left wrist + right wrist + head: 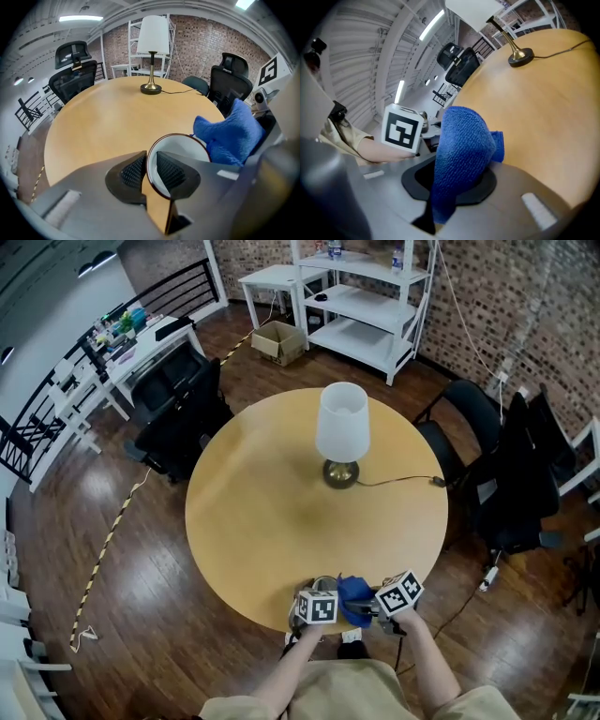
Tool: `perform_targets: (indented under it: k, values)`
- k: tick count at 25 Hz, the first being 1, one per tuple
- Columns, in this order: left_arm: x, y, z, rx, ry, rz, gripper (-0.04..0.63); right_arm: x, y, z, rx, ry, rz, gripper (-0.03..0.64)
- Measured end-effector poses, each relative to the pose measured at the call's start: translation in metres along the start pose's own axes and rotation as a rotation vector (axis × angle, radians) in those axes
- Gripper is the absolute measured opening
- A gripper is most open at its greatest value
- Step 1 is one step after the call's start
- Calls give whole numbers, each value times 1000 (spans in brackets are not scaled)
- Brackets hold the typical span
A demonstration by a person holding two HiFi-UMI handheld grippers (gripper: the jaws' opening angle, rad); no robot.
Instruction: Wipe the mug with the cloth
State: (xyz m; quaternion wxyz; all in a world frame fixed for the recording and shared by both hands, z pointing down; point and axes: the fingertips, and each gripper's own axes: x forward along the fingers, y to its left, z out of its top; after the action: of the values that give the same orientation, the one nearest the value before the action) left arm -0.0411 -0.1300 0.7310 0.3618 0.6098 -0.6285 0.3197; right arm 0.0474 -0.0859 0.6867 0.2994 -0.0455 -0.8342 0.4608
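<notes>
Left tongs [150,165]: clamped on the mug's rim, one jaw outside the wall and the other inside the cup.
Mug [182,146]: white inside with a dark rim, held tilted in the left tongs so its mouth faces that camera; it is just over the near edge of the bench.
Right tongs [455,183]: closed on the cloth, which fills the gap between the jaws and bulges out past their tips.
Cloth [462,139]: blue and bunched, standing up from the right tongs; in the left gripper view it sits just beside the mug's rim on the side toward the right tongs, and I cannot tell whether it touches.
The two tongs: close together, side by side, with the cloth [353,597] between their marker cubes in the head view.
Bench [262,512]: round, pale wood, stretching away ahead of both tongs.
Lamp [341,432]: white shade on a brass foot, well beyond the tongs near the middle of the bench.
</notes>
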Motion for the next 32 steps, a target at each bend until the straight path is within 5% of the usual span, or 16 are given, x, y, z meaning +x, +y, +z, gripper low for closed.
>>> perform_targets:
  k: [4, 6, 9, 12, 15, 21, 32]
  values:
    - [1, -5, 6, 37, -36, -60, 58, -47, 5, 20, 73, -274, 62, 64]
    - [-5, -4, 10, 45, -85, -99, 120, -75, 1, 31, 92, -385, 25, 64]
    - [-21, 6, 7, -9, -173, -127, 307, -103, -11, 45, 65, -444, -67, 64]
    - [-42, 21, -10, -132, -214, -138, 342, -110, -22, 64, -1, -418, -150, 64]
    - [-62, 10, -31, -216, -191, -198, 345, -96, -26, 88, -81, -349, -167, 64]
    - [-63, -62, -51, -196, -140, -321, 321, -26, -13, 129, -260, -88, -136, 65]
    - [-16, -98, -35, -423, -136, -196, 207, 99, 27, 128, -592, 499, -46, 71]
